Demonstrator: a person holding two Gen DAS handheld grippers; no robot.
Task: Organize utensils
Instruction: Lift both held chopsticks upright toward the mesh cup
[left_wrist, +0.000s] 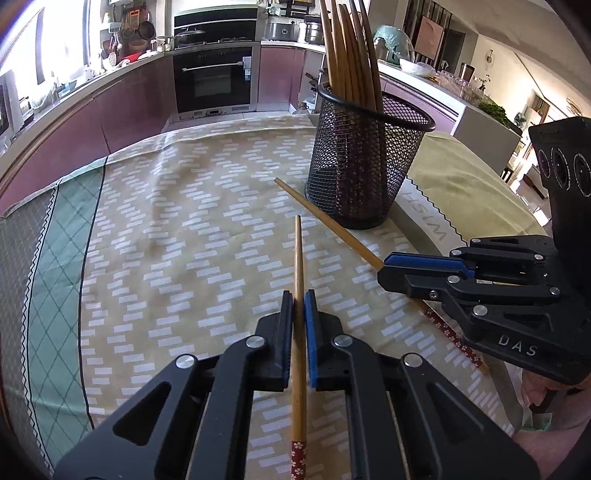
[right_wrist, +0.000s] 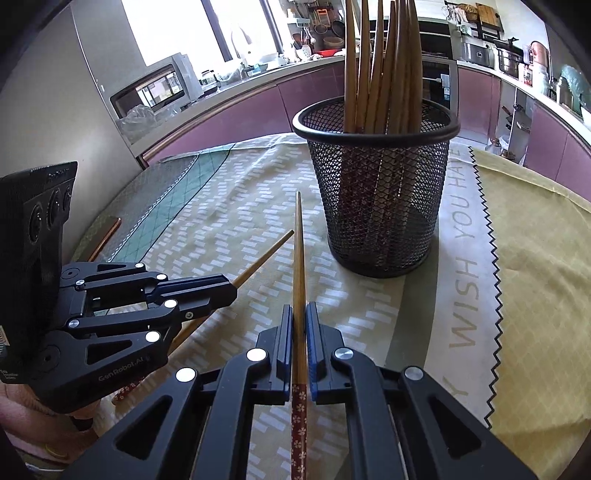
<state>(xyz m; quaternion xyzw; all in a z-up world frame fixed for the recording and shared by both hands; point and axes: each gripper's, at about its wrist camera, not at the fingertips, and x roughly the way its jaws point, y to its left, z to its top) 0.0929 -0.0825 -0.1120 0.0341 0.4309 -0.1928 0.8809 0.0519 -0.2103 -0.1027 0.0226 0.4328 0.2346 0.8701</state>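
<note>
left hand-held gripper (left_wrist: 299, 306): we're clamping one chopstick (left_wrist: 298, 266) over the worktop (left_wrist: 166, 240)
right hand-held gripper (right_wrist: 300, 317): we're pinching another chopstick (right_wrist: 298, 258)
mesh holder (left_wrist: 365, 162): sitting just ahead, already crowded
risk: we're probably jamming tips against the packed sticks and tipping it

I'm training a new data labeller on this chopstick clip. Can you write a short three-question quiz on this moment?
1. True or false: each gripper has its jaws shut on one chopstick.
2. Where do the loose chopsticks belong? A) mesh cup B) microwave C) oven
3. Fill in: the chopsticks already in the cup stand with their thin tips pointing ____.

Key
1. True: the left gripper grips the left chopstick, and the right gripper grips the right chopstick.
2. A
3. Up
</note>
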